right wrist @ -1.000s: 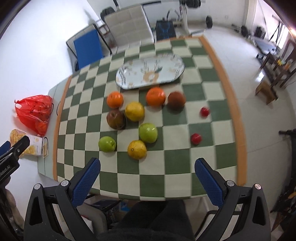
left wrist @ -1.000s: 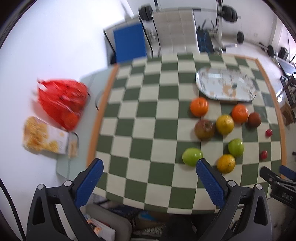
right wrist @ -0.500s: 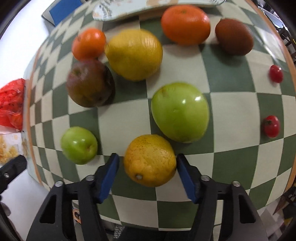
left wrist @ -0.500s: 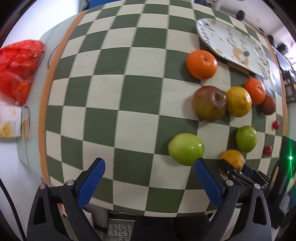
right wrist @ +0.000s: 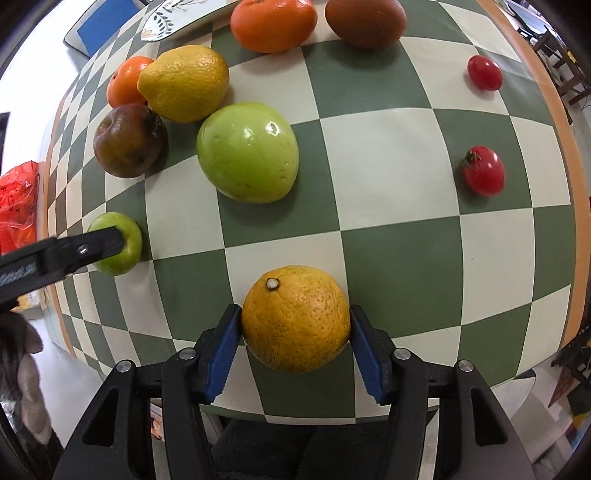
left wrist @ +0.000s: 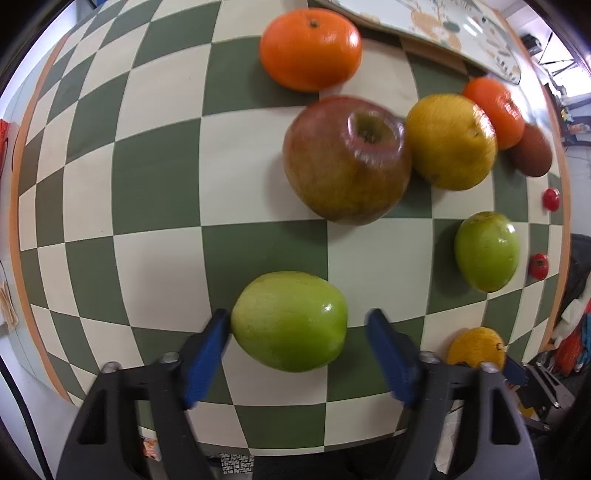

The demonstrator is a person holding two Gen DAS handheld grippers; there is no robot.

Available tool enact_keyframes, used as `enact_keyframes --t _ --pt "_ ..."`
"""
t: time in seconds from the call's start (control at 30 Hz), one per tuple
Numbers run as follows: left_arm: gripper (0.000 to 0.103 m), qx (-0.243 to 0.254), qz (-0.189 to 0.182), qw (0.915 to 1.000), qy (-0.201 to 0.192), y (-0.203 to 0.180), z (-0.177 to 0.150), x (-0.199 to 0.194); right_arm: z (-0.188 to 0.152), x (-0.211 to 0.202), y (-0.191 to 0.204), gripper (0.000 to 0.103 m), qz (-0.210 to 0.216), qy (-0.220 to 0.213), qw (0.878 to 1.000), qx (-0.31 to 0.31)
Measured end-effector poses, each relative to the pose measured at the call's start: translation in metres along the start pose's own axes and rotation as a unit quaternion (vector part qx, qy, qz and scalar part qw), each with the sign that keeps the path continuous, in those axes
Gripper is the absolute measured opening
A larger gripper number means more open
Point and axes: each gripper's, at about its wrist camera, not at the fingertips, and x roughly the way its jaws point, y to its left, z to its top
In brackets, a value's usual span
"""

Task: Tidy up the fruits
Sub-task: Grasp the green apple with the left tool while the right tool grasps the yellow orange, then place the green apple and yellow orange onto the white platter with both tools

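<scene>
Two grabs underway: right gripper [right wrist: 295, 328] pinching orange [right wrist: 295, 317] at near edge; left gripper [left wrist: 297, 332] closing around green apple [left wrist: 290, 321], right pad apart. Squeeze centred before lifting toward far plate [left wrist: 461, 33].

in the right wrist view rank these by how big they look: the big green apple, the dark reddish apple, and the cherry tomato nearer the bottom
1. big green apple
2. dark reddish apple
3. cherry tomato

The fisheye swells whatever sits near the centre, so the gap between the two apples may be exaggerated; the tomato is plainly smallest.
</scene>
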Motion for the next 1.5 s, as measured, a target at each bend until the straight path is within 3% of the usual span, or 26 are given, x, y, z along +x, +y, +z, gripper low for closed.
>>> enact_keyframes --t 0.1,0.33,0.6,0.8,0.93,0.97,1.0,1.13,1.23,1.5 --pt "0.061 0.000 0.008 1.0000 -0.004 0.006 0.003 0.002 -0.002 -0.003 -0.004 0.061 0.000 0.001 1.000 0.005" --pt "0.060 -0.019 -0.011 0.9995 -0.023 0.027 0.004 -0.003 0.001 -0.006 -0.019 0.061 0.017 0.010 1.000 0.016" --pt "0.060 -0.003 -0.015 0.9985 -0.053 0.042 -0.008 -0.031 -0.002 -0.009 -0.017 0.060 0.005 0.008 1.000 0.014" --pt "0.060 -0.027 -0.057 0.9954 -0.073 0.062 -0.006 -0.086 -0.001 -0.033 -0.018 0.060 0.042 -0.013 0.999 0.029" --pt "0.060 -0.036 -0.081 0.9898 -0.112 0.045 -0.008 -0.132 0.012 -0.065 -0.024 0.060 0.082 -0.033 0.995 0.039" --pt "0.060 -0.037 -0.085 0.9882 -0.122 0.043 0.003 -0.147 0.018 -0.074 -0.025 0.060 0.089 -0.039 0.995 0.038" --pt "0.060 -0.040 -0.087 0.9870 -0.129 0.014 0.008 -0.137 0.026 -0.084 -0.026 0.060 0.096 -0.047 0.994 0.036" --pt "0.060 -0.050 -0.093 0.9834 -0.148 0.001 0.061 -0.166 0.071 -0.115 -0.027 0.060 0.118 -0.072 0.990 0.028" --pt "0.060 -0.051 -0.083 0.9845 -0.146 -0.016 0.115 -0.165 0.128 -0.135 -0.028 0.060 0.121 -0.087 0.989 0.018" --pt "0.060 -0.077 -0.101 0.9902 -0.057 -0.025 0.261 -0.106 0.279 -0.123 -0.011 0.060 0.084 -0.106 0.991 -0.001"
